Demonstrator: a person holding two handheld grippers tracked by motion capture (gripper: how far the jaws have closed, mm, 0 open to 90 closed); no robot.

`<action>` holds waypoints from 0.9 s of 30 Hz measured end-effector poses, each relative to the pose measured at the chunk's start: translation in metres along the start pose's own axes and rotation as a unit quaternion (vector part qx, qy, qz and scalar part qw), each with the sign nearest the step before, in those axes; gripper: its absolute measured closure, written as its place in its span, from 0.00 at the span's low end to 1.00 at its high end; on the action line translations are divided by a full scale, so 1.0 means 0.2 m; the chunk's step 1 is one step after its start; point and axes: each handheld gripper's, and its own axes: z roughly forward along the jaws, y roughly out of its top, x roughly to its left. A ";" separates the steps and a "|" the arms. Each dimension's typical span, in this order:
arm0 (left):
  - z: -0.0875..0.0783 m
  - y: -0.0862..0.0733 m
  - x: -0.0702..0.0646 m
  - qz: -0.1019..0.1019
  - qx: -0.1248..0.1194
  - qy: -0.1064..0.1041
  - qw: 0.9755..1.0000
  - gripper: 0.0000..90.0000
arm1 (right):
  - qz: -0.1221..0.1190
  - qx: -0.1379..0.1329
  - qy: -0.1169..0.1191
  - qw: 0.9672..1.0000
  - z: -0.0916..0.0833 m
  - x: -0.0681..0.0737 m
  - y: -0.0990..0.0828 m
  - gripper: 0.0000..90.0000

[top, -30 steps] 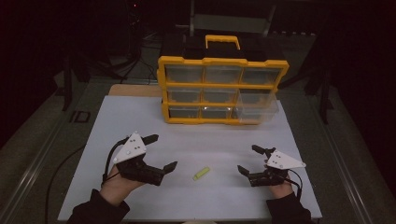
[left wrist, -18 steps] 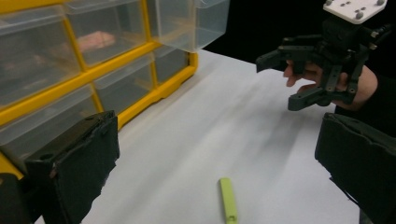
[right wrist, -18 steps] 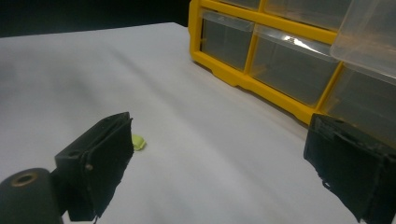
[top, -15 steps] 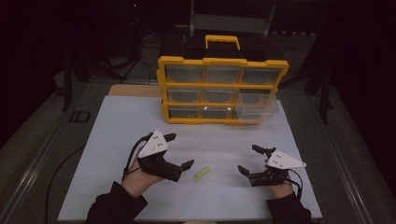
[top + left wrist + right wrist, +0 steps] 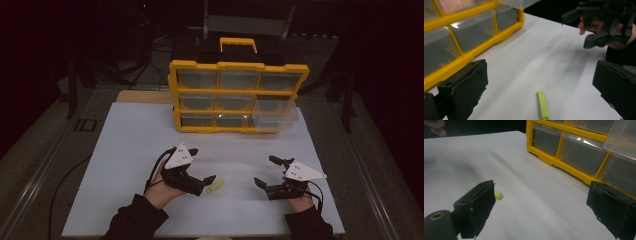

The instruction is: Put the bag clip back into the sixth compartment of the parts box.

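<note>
Right now we're hovering the left gripper, jaws wide & empty, just beside the small green stick lying flat on the white bench, judging it light, stiff, prob. slippery, so we're aiming mid-length across its narrow sides.

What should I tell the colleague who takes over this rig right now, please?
Left claw: open, empty, beside the small green stick, not touching it.
Right claw: open, empty, resting on the white board, apart from the stick.
Yellow drawer organiser stands at the far edge; one right-hand drawer is pulled out.
Done: nothing gripped.
Left: probably close on the stick and put it in a drawer.
</note>
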 end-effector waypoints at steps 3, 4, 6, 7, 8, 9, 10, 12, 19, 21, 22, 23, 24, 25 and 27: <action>0.04 -0.03 0.00 -0.004 0.008 -0.006 1.000 0.01 | 0.001 0.000 0.001 1.000 0.00 0.00 0.00 0.09; 0.06 -0.04 0.00 -0.004 0.014 -0.007 1.000 0.01 | 0.000 0.000 0.001 1.000 0.00 0.00 0.00 0.09; 0.09 -0.06 0.00 -0.003 0.026 -0.014 1.000 0.03 | -0.001 0.001 0.001 1.000 0.00 0.00 0.00 0.09; 0.10 -0.07 0.00 -0.003 0.032 -0.016 0.999 0.03 | 0.000 0.000 0.002 1.000 0.00 0.00 0.00 0.09; 0.12 -0.08 0.00 -0.003 0.038 -0.017 0.999 0.03 | -0.001 0.001 0.002 1.000 0.00 0.00 0.00 0.09; 0.13 -0.09 0.00 -0.004 0.045 -0.017 0.999 0.04 | -0.001 0.001 0.002 1.000 0.01 0.00 0.00 0.09; 0.14 -0.10 0.01 -0.006 0.049 -0.018 0.999 0.05 | 0.000 0.001 0.003 1.000 0.01 0.00 0.00 0.09; 0.15 -0.11 0.01 -0.005 0.055 -0.018 0.998 0.06 | 0.000 0.001 0.003 1.000 0.01 0.00 0.00 0.09; 0.23 -0.16 -0.01 -0.005 0.092 -0.021 0.995 0.17 | -0.001 0.003 0.004 1.000 0.01 0.00 0.00 0.09; 0.24 -0.17 -0.02 0.004 0.104 -0.017 0.994 0.18 | -0.001 0.002 0.003 1.000 0.01 0.00 0.00 0.09; 0.25 -0.18 -0.03 0.005 0.107 -0.018 0.994 0.21 | -0.001 0.001 0.003 1.000 0.01 0.00 0.00 0.09; 0.25 -0.18 -0.03 0.006 0.109 -0.019 0.994 0.23 | -0.001 0.001 0.003 1.000 0.01 0.00 0.00 0.09; 0.26 -0.18 -0.03 0.010 0.112 -0.020 0.994 0.26 | 0.000 0.001 0.003 1.000 0.01 0.00 0.00 0.09; 0.26 -0.18 -0.04 0.013 0.114 -0.023 0.993 0.30 | -0.001 0.002 0.003 1.000 0.01 0.00 0.00 0.09; 0.27 -0.19 -0.04 0.014 0.121 -0.026 0.992 0.36 | -0.001 0.002 0.004 1.000 0.01 0.00 0.00 0.09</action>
